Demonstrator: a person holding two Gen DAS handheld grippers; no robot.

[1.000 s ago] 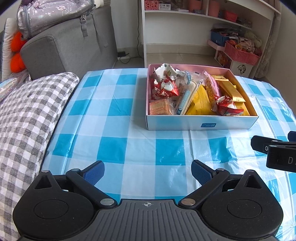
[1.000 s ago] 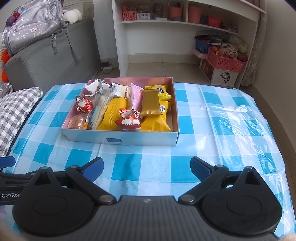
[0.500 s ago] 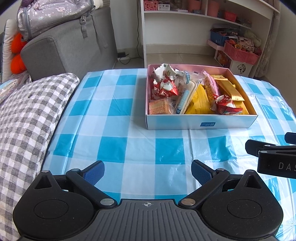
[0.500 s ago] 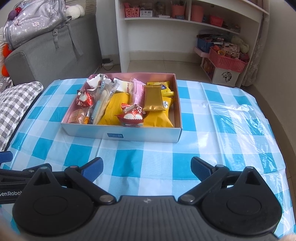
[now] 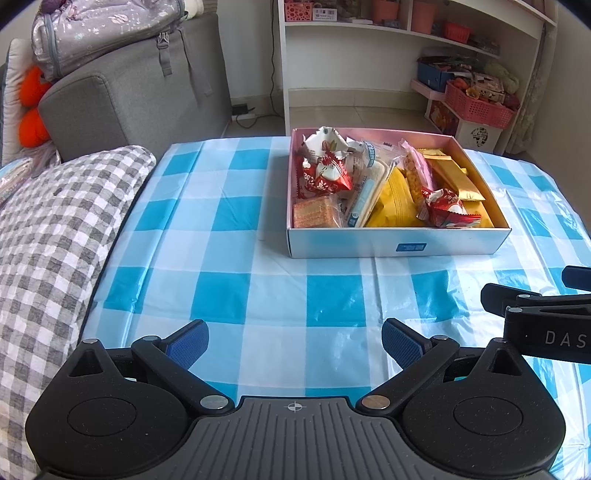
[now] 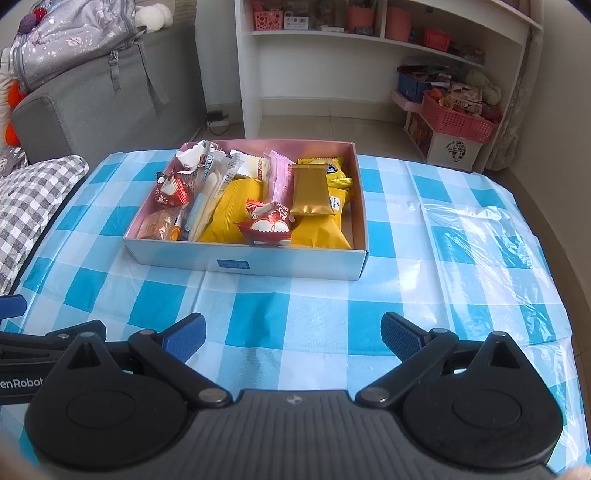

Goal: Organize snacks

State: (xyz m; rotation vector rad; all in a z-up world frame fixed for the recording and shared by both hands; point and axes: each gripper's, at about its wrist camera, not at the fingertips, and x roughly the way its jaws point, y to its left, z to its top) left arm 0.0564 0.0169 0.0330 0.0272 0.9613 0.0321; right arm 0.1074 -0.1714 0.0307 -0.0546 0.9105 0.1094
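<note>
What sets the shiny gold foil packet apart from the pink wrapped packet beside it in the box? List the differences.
The shiny gold foil packet is plain metallic gold and broad; the pink wrapped packet is pale pink and narrower. The gold packet lies flat on top of yellow packets; the pink one is wedged on its edge between neighbours. Both are sealed and sit inside the white cardboard box.

Blue-white checked cloth covers the table (image 5: pixel 229 266). Grey gingham pillow (image 5: pixel 55 229) at the table's left edge. Grey sofa (image 5: pixel 140 96) behind it, silver-lilac backpack (image 5: pixel 99 33) on top, orange plush (image 5: pixel 31 103) beside. White shelf unit (image 6: pixel 369 55) at back; red basket (image 6: pixel 458 120) on a white box, right.
</note>
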